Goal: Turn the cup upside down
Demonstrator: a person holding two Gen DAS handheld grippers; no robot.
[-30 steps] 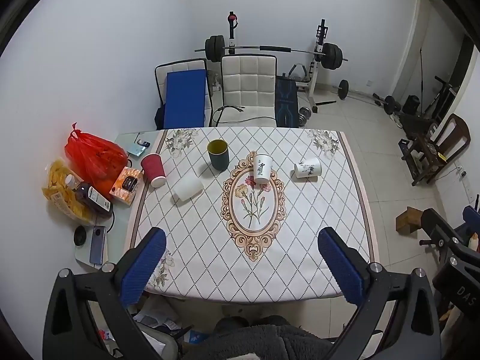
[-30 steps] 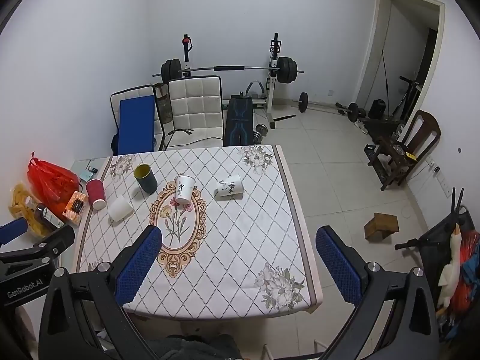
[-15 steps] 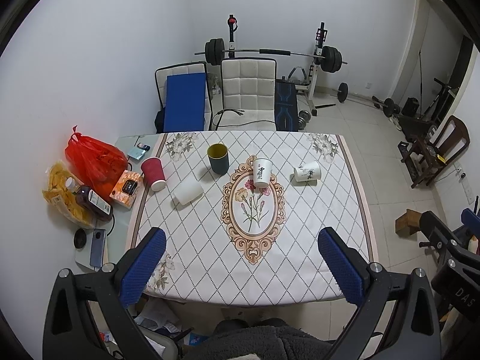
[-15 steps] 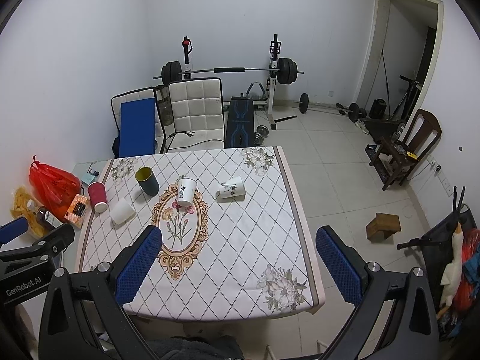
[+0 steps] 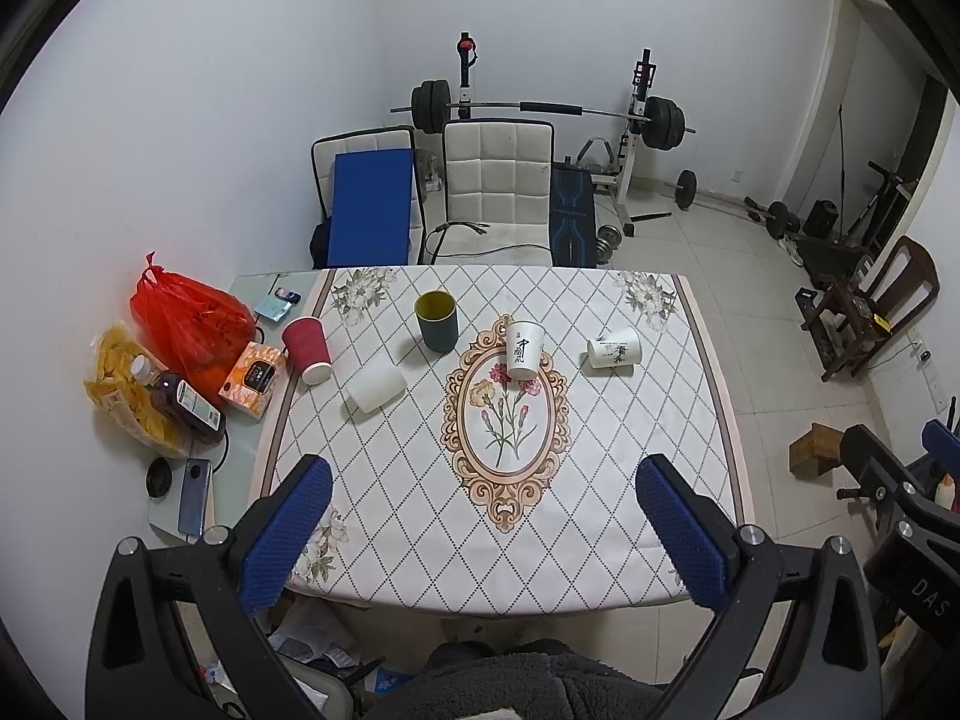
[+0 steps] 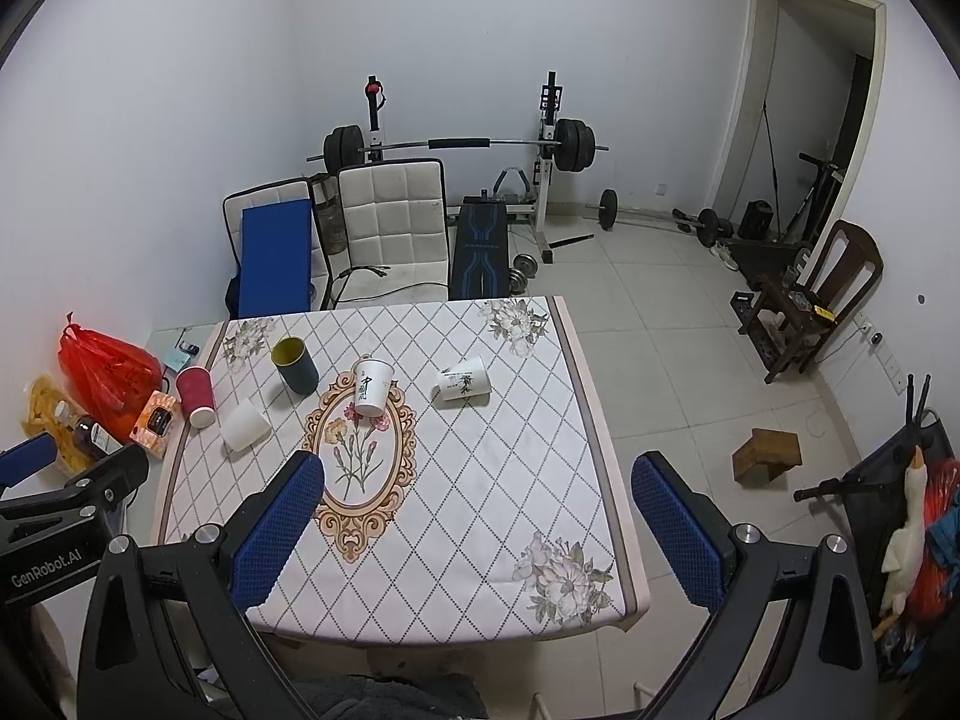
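Several cups sit on the patterned table point(image 5: 600, 510). A dark green cup with a yellow inside point(image 5: 437, 321) and a white paper cup with black writing point(image 5: 523, 349) stand upright. A white printed paper cup point(image 5: 613, 347) and a plain white cup point(image 5: 377, 390) lie on their sides. A red paper cup point(image 5: 307, 349) stands mouth down. The same cups show in the right wrist view: green point(image 6: 295, 365), written point(image 6: 372, 386), printed point(image 6: 463, 378), plain point(image 6: 245, 426), red point(image 6: 197, 396). My left gripper point(image 5: 480, 534) and right gripper point(image 6: 474, 534) are open, empty, high above the near table edge.
A red bag point(image 5: 186, 318), snack bag point(image 5: 129, 396), bottle point(image 5: 183, 408), orange box point(image 5: 252, 378) and phone point(image 5: 193, 503) lie left of the cloth. Chairs point(image 5: 498, 192) and a barbell rack point(image 5: 540, 114) stand behind. A wooden block point(image 6: 768, 453) lies on the floor.
Both grippers have risen and pulled back a little, so the table looks smaller and farther. The cups have not moved. Both jaws stay open.
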